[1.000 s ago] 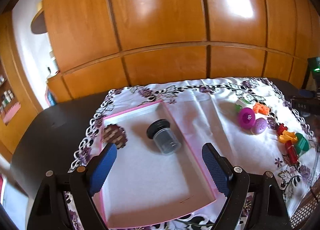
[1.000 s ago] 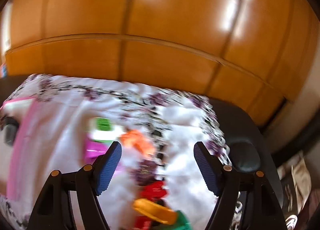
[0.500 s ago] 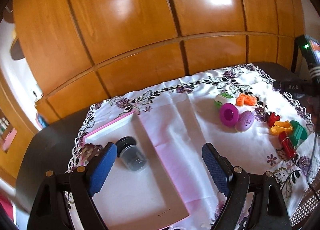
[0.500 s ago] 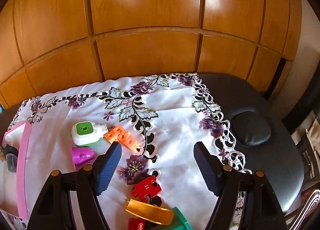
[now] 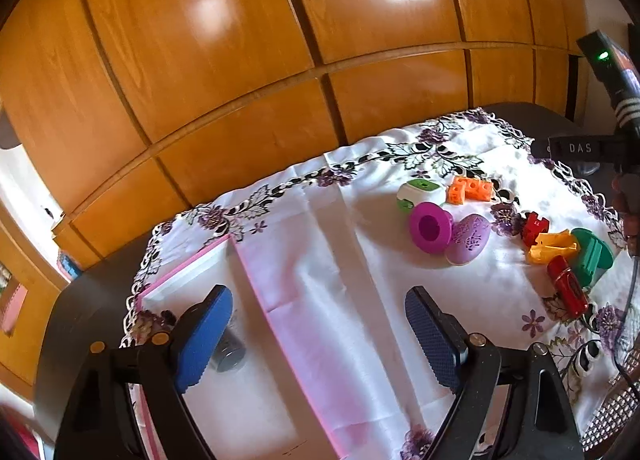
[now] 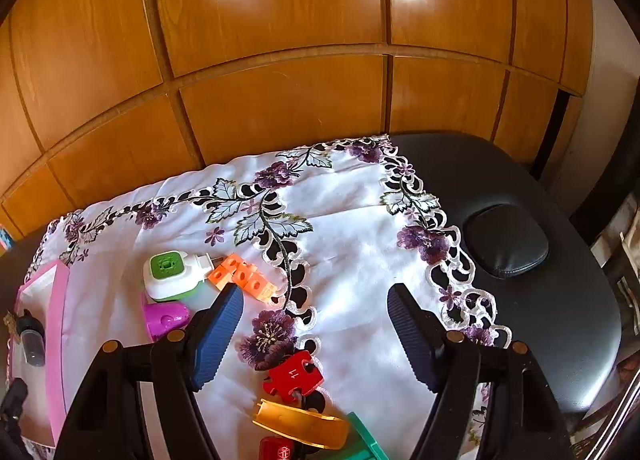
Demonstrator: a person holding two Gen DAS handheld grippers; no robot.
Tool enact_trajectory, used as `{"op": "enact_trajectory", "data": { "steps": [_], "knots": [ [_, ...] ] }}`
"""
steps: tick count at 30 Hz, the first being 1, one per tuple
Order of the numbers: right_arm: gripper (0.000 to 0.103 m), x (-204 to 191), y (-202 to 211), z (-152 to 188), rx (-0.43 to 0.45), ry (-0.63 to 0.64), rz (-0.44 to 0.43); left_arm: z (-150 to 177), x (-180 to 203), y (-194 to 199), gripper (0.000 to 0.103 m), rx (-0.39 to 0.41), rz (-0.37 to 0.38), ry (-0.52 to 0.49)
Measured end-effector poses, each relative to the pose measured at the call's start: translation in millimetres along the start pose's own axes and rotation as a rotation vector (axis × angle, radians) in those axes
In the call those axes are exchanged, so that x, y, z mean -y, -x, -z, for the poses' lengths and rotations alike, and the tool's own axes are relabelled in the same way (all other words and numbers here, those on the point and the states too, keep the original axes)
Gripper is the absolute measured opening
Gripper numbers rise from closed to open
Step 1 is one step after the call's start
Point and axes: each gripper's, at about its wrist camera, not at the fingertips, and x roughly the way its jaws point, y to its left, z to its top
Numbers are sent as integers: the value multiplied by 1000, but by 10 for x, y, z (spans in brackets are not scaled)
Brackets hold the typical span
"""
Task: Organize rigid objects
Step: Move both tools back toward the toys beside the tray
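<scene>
Both of my grippers are open and hold nothing. Between the wide jaws of my left gripper (image 5: 318,340) I see only the white cloth (image 5: 360,300) and the pink edge of the tray (image 5: 256,292); its left finger (image 5: 204,340) covers part of a small jar (image 5: 228,348) that lies inside the tray. My right gripper (image 6: 316,336) hangs, jaws apart, over the cloth near a red puzzle piece (image 6: 294,374). Close below it are a yellow piece (image 6: 300,424) and a green piece (image 6: 364,444). Further away, left of the right gripper, lie a white and green box (image 6: 172,276), orange blocks (image 6: 244,278) touching it, and a purple cup (image 6: 164,318). Behind the table stands a wooden wardrobe (image 6: 280,59).
</scene>
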Motion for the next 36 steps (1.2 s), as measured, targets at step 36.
{"op": "enact_trajectory", "data": {
  "steps": [36],
  "knots": [
    [76, 134, -70, -5, -51, -93, -50, -602, 287, -1052, 86, -188, 364, 282]
  ]
}}
